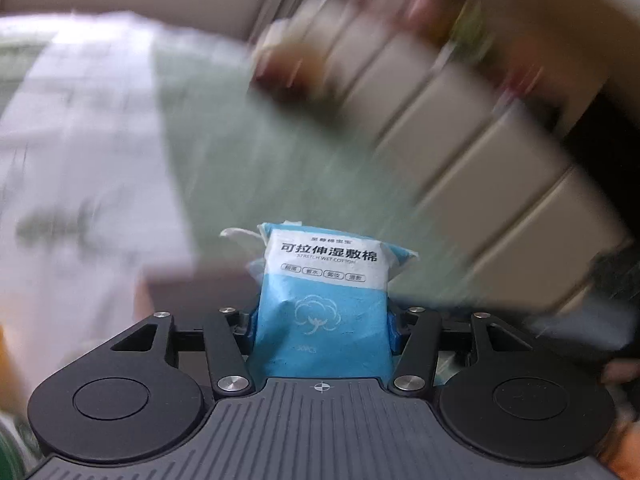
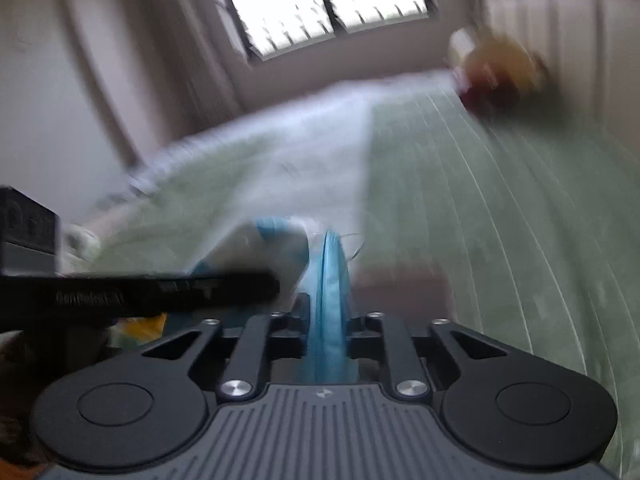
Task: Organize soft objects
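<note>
A blue and white pack of wet cotton pads (image 1: 324, 280) stands upright between the jaws of my left gripper (image 1: 322, 330), which is shut on its sides. In the right wrist view that same pack (image 2: 264, 248) shows blurred at centre left, behind the left gripper's black body (image 2: 140, 292). My right gripper (image 2: 329, 320) is shut on a thin blue soft packet (image 2: 330, 280), seen edge-on and upright. Both grippers hang above a bed. The fingertips of both are hidden by what they hold.
Below lies a green striped bed sheet (image 2: 480, 200) with a white blanket (image 2: 312, 140) on its far side. A beige padded headboard (image 1: 460, 128) runs along the right, with a blurred brown and yellow plush toy (image 2: 500, 72) beside it. A window (image 2: 320, 0) is beyond.
</note>
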Demonstrator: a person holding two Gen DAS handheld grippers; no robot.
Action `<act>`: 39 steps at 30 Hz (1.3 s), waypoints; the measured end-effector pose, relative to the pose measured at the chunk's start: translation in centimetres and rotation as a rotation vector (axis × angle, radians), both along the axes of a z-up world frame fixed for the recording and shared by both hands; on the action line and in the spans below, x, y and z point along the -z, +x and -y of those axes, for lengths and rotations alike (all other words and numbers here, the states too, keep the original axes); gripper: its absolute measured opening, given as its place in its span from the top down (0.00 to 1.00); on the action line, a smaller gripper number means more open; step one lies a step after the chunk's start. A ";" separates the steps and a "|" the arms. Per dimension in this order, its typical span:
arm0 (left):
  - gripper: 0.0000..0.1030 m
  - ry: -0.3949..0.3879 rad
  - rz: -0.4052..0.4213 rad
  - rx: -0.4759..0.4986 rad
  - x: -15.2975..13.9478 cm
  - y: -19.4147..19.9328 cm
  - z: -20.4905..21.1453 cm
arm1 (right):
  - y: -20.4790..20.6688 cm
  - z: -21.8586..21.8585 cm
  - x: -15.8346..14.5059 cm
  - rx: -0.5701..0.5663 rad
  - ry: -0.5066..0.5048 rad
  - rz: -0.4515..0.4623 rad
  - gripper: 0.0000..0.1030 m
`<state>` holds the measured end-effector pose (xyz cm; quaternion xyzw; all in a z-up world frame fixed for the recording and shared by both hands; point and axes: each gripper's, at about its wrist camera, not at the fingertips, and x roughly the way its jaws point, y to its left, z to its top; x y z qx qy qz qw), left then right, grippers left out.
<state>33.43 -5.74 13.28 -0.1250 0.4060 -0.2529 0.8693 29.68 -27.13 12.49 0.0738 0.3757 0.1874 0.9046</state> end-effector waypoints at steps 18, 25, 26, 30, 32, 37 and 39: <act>0.45 0.010 0.310 -0.199 -3.4 -10.7 -9.8 | -10.4 -2.5 0.6 -0.028 -0.033 0.175 0.39; 0.45 0.069 0.122 -0.266 0.9 -18.2 -19.9 | -15.2 -11.3 2.7 -0.253 0.003 0.109 0.37; 0.45 0.085 0.103 -0.278 1.6 -19.0 -20.7 | -15.7 -12.4 3.2 -0.274 0.016 0.093 0.37; 0.45 0.159 0.059 -0.345 4.4 -21.5 -22.6 | -17.4 -15.8 5.2 -0.308 -0.005 0.065 0.37; 0.45 0.148 0.028 -0.351 5.7 -22.2 -23.3 | -17.8 -16.5 6.3 -0.286 -0.046 0.065 0.37; 0.40 0.174 0.024 -0.315 7.7 -22.6 -23.1 | -18.4 -15.5 7.7 -0.172 -0.120 0.080 0.31; 0.38 0.203 0.053 -0.308 7.9 -22.5 -22.7 | -18.3 -15.2 8.1 -0.122 -0.160 0.073 0.31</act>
